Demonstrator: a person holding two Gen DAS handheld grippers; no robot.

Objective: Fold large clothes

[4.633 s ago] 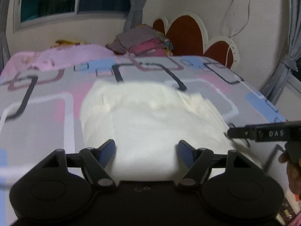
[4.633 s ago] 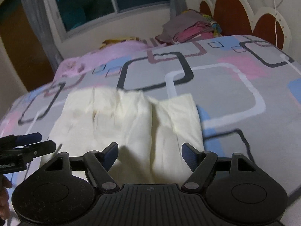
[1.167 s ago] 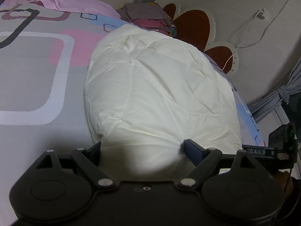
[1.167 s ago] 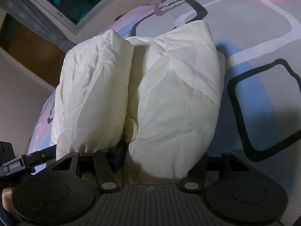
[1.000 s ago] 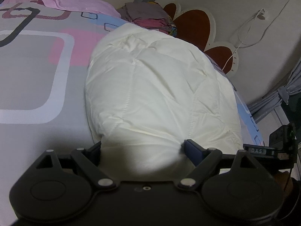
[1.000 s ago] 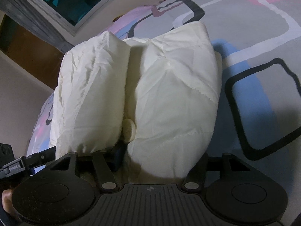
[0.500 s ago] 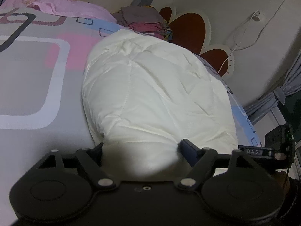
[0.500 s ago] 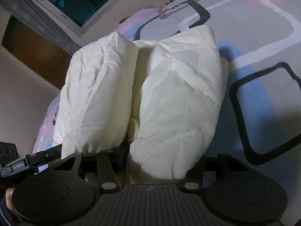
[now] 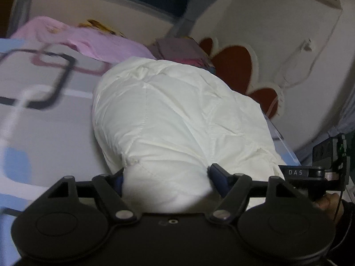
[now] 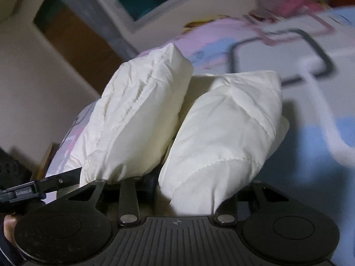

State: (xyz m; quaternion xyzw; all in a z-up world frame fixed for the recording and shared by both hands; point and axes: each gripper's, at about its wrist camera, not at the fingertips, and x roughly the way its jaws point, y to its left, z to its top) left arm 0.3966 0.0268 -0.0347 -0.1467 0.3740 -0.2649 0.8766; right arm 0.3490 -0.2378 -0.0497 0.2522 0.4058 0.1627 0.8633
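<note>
On bed (image 9: 44, 133): one cream padded garment (image 9: 177, 115); two grippers, left gripper (image 9: 166, 177) and right gripper (image 10: 188, 190), fingers closing, apparently gripping it.

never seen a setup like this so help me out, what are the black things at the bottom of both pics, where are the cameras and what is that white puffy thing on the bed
There is no robot here. A person holds a hand-operated gripper in each hand, and each carries a wide-angle camera looking forward along its two fingers. The black shapes at the bottom are the grippers themselves: the left gripper in one picture, the right gripper in the other.

The white thing is a padded quilted garment, probably a jacket, folded into a bundle on a bed with a patterned sheet. Both sets of jaws have padded fabric between them and are closing on it. A pile of folded clothes sits near the red and white headboard. At the right edge of the left picture you can see the person's other hand under the other gripper.
</note>
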